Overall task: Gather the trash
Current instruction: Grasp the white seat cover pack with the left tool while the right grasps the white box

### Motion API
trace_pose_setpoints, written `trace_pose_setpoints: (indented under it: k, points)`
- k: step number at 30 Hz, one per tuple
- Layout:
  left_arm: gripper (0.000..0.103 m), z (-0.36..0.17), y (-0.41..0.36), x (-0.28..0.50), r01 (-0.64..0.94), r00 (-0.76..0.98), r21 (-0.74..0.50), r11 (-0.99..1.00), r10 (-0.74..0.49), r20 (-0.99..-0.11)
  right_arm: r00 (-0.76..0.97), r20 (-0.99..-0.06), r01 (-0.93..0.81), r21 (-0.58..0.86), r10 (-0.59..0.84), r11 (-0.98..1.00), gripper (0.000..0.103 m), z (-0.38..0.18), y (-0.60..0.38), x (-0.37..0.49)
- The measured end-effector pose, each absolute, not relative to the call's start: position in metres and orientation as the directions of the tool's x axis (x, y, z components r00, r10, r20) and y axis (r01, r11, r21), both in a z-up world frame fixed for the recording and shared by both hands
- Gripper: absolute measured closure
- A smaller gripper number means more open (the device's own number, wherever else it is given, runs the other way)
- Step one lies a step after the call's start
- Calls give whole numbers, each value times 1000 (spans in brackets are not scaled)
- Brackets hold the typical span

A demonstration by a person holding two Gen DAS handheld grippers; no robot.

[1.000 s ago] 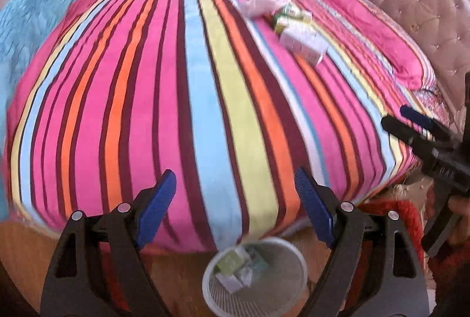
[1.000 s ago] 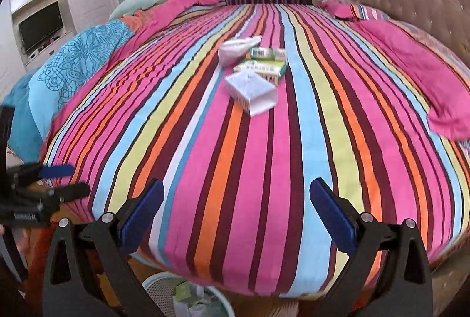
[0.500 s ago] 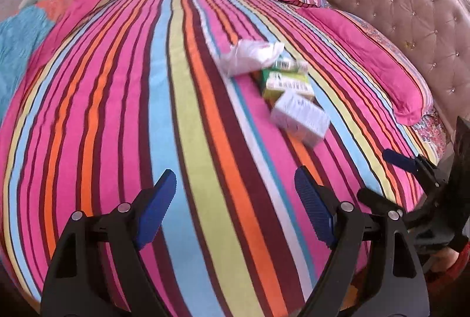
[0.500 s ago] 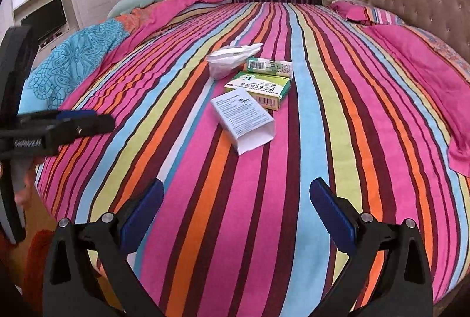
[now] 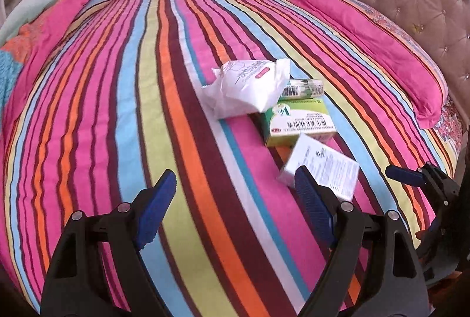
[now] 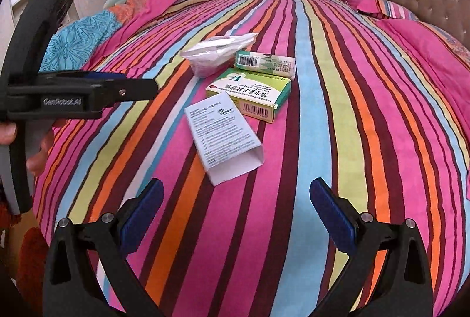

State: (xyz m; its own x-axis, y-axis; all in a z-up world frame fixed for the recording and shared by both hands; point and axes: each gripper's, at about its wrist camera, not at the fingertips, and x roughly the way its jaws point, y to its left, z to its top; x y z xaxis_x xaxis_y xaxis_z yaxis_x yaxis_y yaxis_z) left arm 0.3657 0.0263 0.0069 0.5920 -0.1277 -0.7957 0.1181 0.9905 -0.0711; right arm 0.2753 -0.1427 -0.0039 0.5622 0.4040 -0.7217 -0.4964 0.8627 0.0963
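We've got both grippers hovering over the striped bedspread [image 6: 323,111], left gripper [image 5: 235,199] and right gripper [image 6: 236,208] jaws wide apart, nothing held. Trash sits mid-bed: white carton [image 6: 224,137], green medicine box [image 6: 252,90], small tube box [image 6: 264,63], crumpled wrapper [image 6: 217,52].

Three cartons [image 6: 224,137] and a crumpled wrapper [image 6: 217,52] — clustered on the bedspread.
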Motion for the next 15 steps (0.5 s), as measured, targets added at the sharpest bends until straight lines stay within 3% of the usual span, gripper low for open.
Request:
trace_pose_setpoints:
  k: [15]
  points:
    - [22, 2, 7, 431, 154, 573, -63, 986, -142, -807, 519, -742, -549, 90, 424, 831, 8, -11, -128, 302]
